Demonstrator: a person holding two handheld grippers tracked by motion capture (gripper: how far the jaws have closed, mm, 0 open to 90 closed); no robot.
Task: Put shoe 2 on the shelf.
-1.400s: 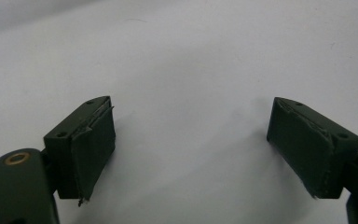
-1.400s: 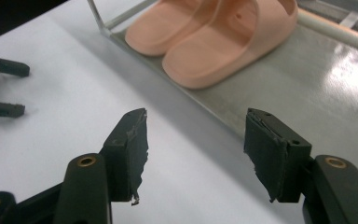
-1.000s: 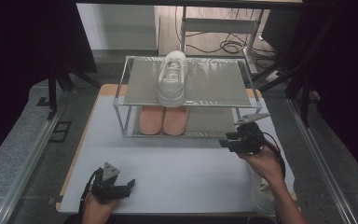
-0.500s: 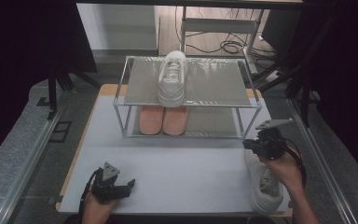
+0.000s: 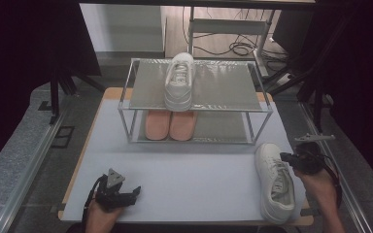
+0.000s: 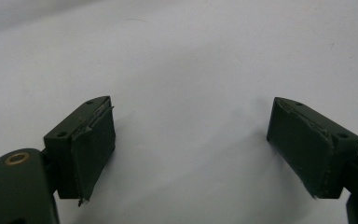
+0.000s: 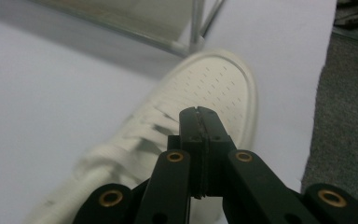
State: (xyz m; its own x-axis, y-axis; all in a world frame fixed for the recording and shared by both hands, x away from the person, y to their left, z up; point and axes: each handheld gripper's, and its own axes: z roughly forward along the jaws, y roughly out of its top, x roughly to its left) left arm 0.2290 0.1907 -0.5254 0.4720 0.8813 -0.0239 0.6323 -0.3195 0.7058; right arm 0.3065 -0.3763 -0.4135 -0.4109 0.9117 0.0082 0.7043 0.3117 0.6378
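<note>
High view, right tool (image 5: pixel 285 157) pressed together beside white sneaker (image 5: pixel 273 180), left tool (image 5: pixel 135 191) spread, resting low.

the high view looks forward and down over the table (image 5: pixel 184 179). each gripper view rides close above it; the right one shares the white shoe (image 7: pixel 205 93) (image 5: pixel 274 177).

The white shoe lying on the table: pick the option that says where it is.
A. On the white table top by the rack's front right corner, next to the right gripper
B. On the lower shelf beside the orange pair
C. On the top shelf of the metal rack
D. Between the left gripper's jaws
A: the white shoe lies flat on the table top just off the rack's front right corner, with the right gripper beside it.
</note>
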